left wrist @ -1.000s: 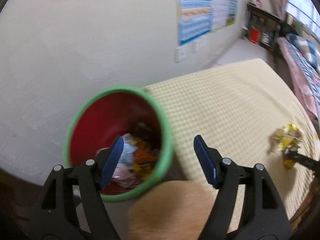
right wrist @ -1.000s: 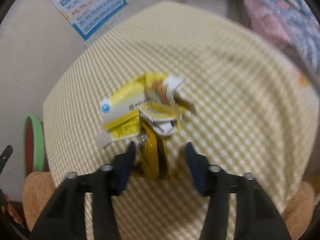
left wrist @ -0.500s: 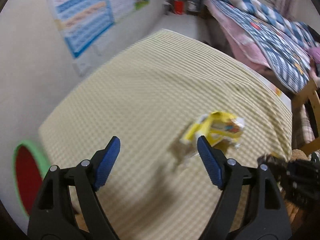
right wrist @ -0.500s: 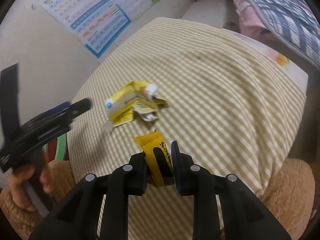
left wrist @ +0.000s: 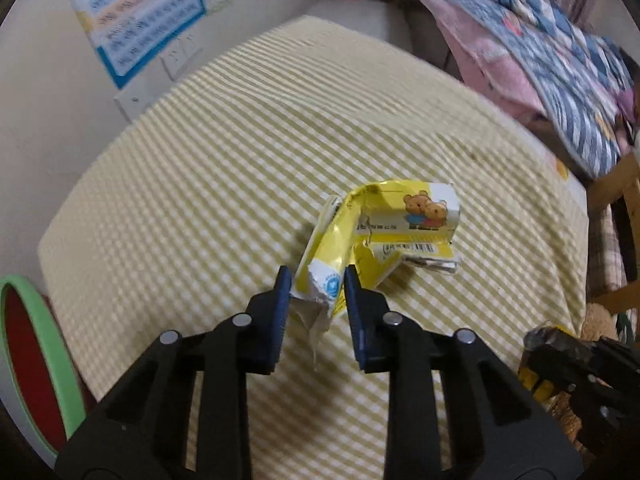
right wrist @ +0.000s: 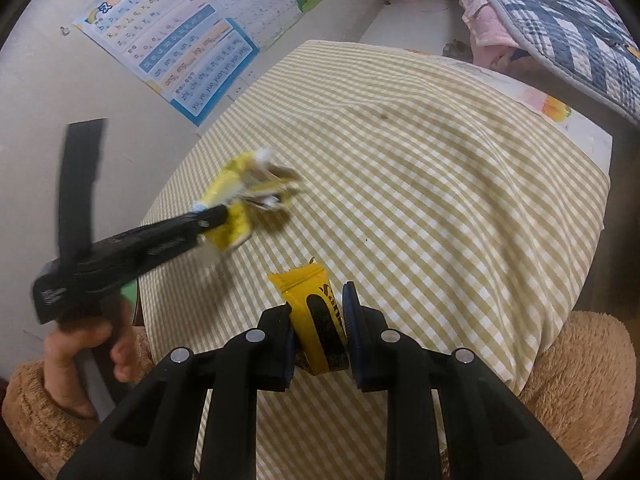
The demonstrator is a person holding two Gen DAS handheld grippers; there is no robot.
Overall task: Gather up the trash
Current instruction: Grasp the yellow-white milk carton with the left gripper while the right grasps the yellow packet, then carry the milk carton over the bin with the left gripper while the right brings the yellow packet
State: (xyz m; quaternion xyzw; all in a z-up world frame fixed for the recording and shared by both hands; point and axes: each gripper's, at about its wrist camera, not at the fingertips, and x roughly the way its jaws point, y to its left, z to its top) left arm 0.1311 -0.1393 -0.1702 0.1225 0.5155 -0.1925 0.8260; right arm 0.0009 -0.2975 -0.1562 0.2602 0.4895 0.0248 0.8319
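While posters (right wrist: 192,40) hang behind, checked cloth (left wrist: 240,140) covers the table.

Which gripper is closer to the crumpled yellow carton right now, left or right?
Left. The left gripper has its jaws around the near end of the carton. The right gripper sits apart from it near the table edge, shut on a yellow wrapper.

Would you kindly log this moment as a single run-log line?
left gripper: shut on torn yellow carton | right gripper: shut on yellow wrapper | bin: left of checked tablecloth | both pieces not yet binned
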